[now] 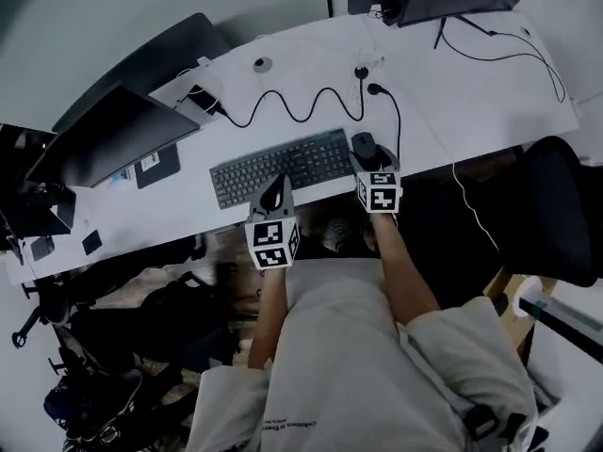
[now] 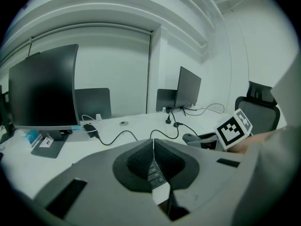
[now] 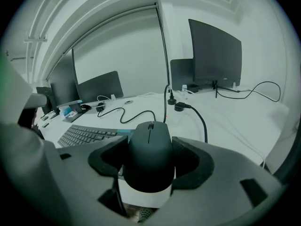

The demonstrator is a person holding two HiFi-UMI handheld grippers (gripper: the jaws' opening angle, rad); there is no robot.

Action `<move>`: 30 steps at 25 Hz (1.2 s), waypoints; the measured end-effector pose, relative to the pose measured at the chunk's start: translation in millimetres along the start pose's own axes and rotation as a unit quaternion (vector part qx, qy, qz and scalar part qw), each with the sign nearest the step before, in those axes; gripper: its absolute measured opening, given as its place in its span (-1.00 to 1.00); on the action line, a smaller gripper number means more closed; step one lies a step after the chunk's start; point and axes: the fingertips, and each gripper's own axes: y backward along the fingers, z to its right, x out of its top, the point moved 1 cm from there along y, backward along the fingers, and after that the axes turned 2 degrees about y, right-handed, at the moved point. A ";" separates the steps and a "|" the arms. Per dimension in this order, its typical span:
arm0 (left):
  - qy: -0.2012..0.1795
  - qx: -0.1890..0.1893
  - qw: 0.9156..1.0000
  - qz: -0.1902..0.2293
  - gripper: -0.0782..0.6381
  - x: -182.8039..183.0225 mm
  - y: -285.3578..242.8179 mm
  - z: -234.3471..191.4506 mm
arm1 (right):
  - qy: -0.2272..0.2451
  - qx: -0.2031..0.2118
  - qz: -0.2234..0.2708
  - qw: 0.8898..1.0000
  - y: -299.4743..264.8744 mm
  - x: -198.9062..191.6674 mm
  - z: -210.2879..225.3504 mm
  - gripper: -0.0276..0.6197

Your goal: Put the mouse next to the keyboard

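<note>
My right gripper (image 1: pixel 368 163) is clenched on the small black plastic mouse (image 3: pixel 149 147), one pad on each flank. I hold it at the near edge of the white desk (image 1: pixel 443 111), just off the right end of the flat dark grey keyboard (image 1: pixel 283 165). I cannot tell whether its base is touching the desktop yet. My left gripper (image 2: pixel 153 161) is closed on nothing and hovers over the keyboard's front rows.

I judge the task nearly done, with only the set-down left. To do it well I should bring the mouse down level so its whole underside meets the desk. It needs to sit far enough in from the edge that nothing overhangs, and parallel to the keyboard's short side. Then I should spread the jaws evenly and draw straight back. The thin black cable (image 3: pixel 202 121) runs close on the right, so I should not drift that way.

The mouse is a smooth, matte, rounded dome with a centre seam and a wheel, and it narrows towards the front. That curved shell could squirt out of a careless grip. My pads are dark, ribbed and concave, and they cradle its sides. The desk is hard, smooth and pale, so it will likely let the mouse slide if nudged. The keyboard is low and rectangular, with rows of small raised keys.
</note>
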 end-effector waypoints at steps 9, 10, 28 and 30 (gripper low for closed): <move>0.008 0.050 0.999 0.007 -0.71 -9.0 25.0 -32.4 | 0.019 -0.024 -0.022 0.999 -31.6 -14.3 21.0 0.01; 0.010 0.055 0.998 0.010 -0.71 -9.4 28.4 -35.2 | 0.022 -0.025 -0.026 0.999 -33.2 -17.6 21.7 0.01; 0.041 0.104 0.994 0.017 -0.71 -35.4 60.7 -49.4 | 0.023 -0.025 -0.061 0.998 -54.4 -40.2 25.2 0.02; 0.043 0.110 0.993 0.015 -0.71 -36.5 65.1 -53.4 | 0.016 -0.031 -0.063 0.997 -55.7 -39.8 26.1 0.02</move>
